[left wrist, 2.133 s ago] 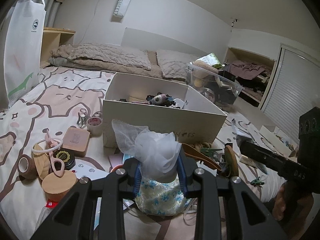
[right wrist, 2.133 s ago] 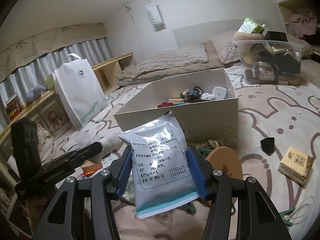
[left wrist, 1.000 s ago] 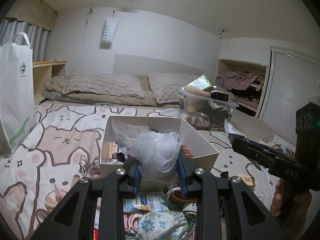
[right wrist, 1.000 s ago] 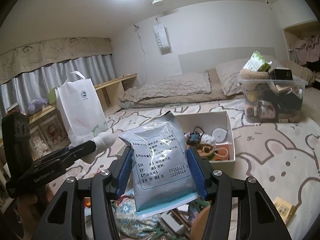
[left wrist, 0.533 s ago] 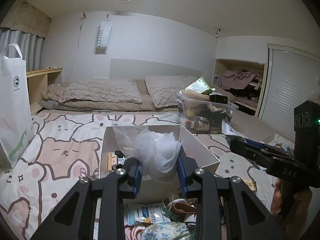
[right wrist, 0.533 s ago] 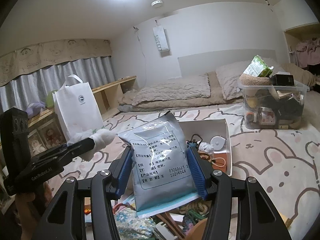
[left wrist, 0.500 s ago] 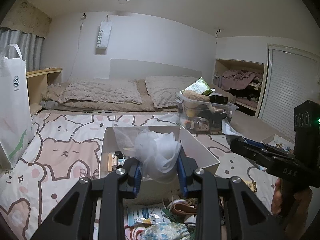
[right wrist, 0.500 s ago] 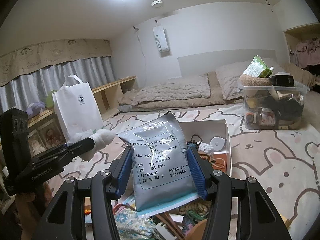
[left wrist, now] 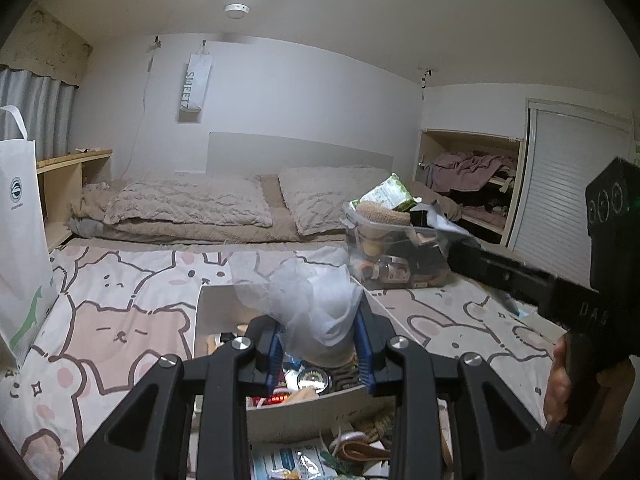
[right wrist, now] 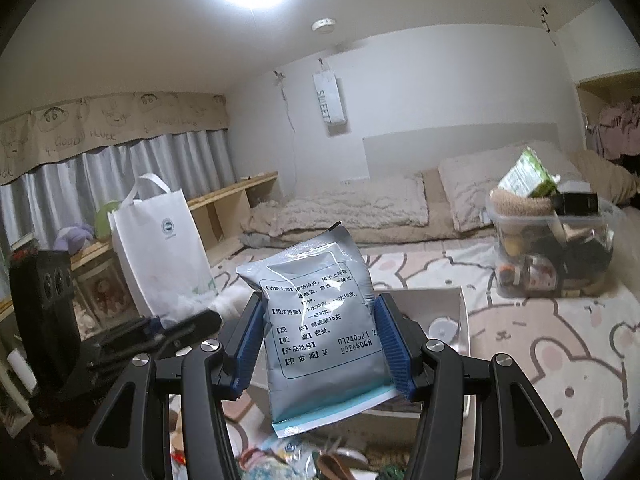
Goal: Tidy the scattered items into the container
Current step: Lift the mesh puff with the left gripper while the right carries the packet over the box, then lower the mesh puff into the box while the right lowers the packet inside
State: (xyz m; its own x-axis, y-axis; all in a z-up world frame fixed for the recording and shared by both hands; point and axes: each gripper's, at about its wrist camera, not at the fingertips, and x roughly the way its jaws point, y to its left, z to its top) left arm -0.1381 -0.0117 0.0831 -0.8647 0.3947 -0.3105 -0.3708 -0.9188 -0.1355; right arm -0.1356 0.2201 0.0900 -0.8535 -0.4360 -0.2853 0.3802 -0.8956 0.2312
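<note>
My left gripper (left wrist: 318,344) is shut on a white mesh bundle (left wrist: 310,304) and holds it above the open white cardboard box (left wrist: 208,308), which has several small items inside. My right gripper (right wrist: 320,344) is shut on a silver foil pouch (right wrist: 322,332) with printed text, raised over the near edge of the same box (right wrist: 462,320). The left gripper shows at the left of the right wrist view (right wrist: 176,328); the right gripper shows at the right of the left wrist view (left wrist: 500,272). Scattered items (left wrist: 304,456) lie on the bedspread in front of the box.
A clear plastic bin (left wrist: 396,252) full of things stands beyond the box to the right. A white tote bag (right wrist: 160,248) stands at the left by the wooden shelves. Pillows and a folded blanket (left wrist: 184,208) lie at the far wall.
Both grippers have risen and moved forward with their loads, from low over the scattered items to above the box. The box now sits lower and closer in both views.
</note>
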